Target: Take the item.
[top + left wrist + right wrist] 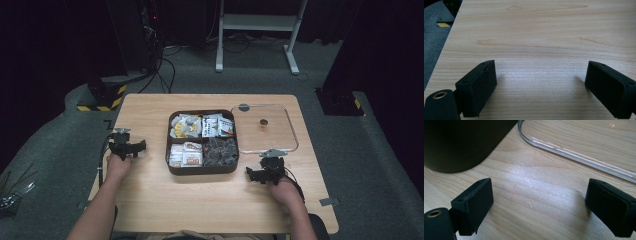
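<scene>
A dark brown box (202, 169) with several compartments sits in the middle of the wooden table (150, 185), filled with packaged snacks. Its clear lid (265, 128) lies flat just to the right of it. My left gripper (126, 146) rests on the table left of the box, jaws wide apart over bare wood (541, 72). My right gripper (267, 172) rests near the box's front right corner, below the lid, also open with nothing between its jaws (539, 195). In the right gripper view the box's rounded corner (461, 145) and the lid's rim (574, 153) lie just ahead.
The table's left edge (446, 47) is close to the left gripper, with grey carpet beyond. Past the table stand a white desk frame (257, 30), cables and dark equipment on the floor.
</scene>
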